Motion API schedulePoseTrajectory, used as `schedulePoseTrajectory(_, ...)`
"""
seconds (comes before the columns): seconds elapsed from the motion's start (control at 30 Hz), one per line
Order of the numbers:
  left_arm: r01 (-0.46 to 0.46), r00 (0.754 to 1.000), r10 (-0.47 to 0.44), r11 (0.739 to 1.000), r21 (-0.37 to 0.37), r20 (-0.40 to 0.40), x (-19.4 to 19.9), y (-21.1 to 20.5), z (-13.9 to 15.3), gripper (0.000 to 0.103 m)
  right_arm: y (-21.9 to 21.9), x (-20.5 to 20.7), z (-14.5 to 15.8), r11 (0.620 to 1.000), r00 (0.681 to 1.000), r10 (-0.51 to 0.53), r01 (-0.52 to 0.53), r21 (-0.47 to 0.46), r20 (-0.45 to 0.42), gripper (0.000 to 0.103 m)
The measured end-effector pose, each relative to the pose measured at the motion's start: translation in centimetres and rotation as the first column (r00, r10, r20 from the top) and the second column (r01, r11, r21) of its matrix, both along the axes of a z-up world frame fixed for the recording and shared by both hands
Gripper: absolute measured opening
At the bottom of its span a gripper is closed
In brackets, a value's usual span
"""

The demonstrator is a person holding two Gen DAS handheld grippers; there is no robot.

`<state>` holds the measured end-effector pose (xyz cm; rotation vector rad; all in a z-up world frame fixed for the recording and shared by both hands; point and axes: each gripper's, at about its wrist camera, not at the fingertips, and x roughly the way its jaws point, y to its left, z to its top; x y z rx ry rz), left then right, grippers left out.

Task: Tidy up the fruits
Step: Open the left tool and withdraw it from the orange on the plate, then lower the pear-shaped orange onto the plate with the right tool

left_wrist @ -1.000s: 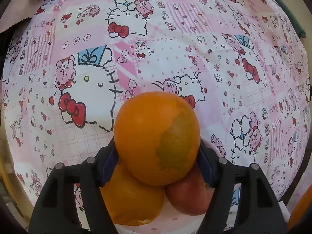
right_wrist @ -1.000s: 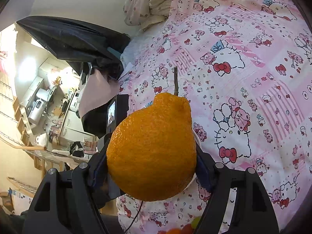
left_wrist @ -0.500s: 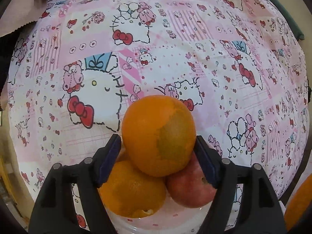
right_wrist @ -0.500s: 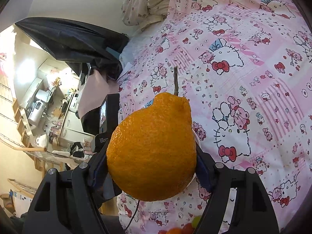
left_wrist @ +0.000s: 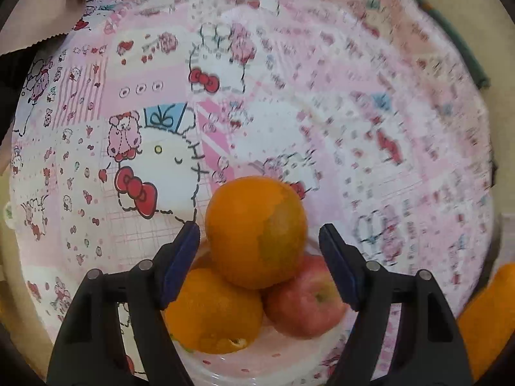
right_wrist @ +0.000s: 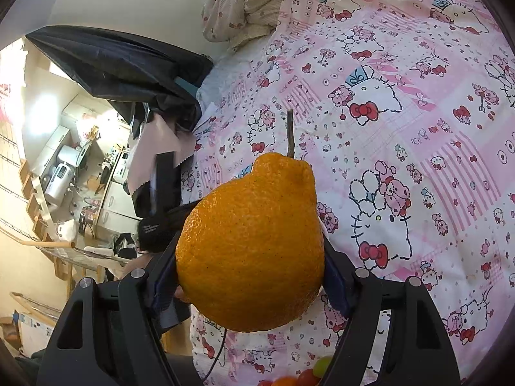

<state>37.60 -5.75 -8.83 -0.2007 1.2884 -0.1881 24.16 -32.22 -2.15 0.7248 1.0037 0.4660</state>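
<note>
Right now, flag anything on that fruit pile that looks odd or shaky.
The top orange has a large dull greenish-brown patch on its skin. It sits perched on another orange and an apple, nothing bracing it, with the left hand-held gripper open around it.

It was a home, a bedroom by the look of it: a bed [right_wrist: 418, 103] under a pink cartoon-cat sheet filled both views, a rumpled pillow [right_wrist: 244, 3] lay at the top of the right-wrist frame, and cluttered household shelves [right_wrist: 61, 173] stood at left.
</note>
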Motion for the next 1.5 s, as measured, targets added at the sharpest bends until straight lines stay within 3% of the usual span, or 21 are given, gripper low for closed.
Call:
schedulePoseTrajectory(0.1,0.004,0.998,-0.005,1.0,0.02,0.066,-1.6,1.2,2.4,0.074,1.0,0.6,-0.4,0.999,1.0,0.022,-0.022,-0.024,-0.008,0.078)
schedulePoseTrajectory(0.27,-0.047,0.971,0.011,0.989,0.144,0.24,-6.8,4.9,6.4,0.074,5.9,2.3,-1.9,0.985,0.988,0.146,-0.151,-0.08,-0.057,0.078)
schedulePoseTrajectory(0.43,-0.101,0.962,0.056,0.983,0.156,0.269,-11.4,8.0,8.1,0.074,11.3,4.6,-2.4,0.951,0.968,0.249,-0.249,-0.185,-0.022,0.078)
schedulePoseTrajectory(0.57,-0.134,0.949,0.083,0.98,0.15,0.303,-14.7,8.8,9.1,0.091,13.7,5.7,-3.1,0.927,0.959,0.283,-0.274,-0.254,-0.003,0.078)
schedulePoseTrajectory(0.87,-0.153,0.949,0.133,0.987,0.046,0.286,-18.6,8.5,8.9,0.091,15.6,6.3,-5.2,0.884,0.945,0.326,-0.319,-0.342,-0.037,0.078)
schedulePoseTrajectory(1.23,-0.127,0.961,0.112,0.991,0.042,0.254,-17.8,7.2,7.2,0.091,16.2,6.2,-5.7,0.874,0.941,0.337,-0.318,-0.366,-0.013,0.079)
schedulePoseTrajectory(1.5,-0.143,0.963,0.13,0.989,0.04,0.236,-17.7,7.4,6.6,0.091,15.9,6.6,-5.8,0.892,0.949,0.312,-0.305,-0.335,-0.034,0.082)
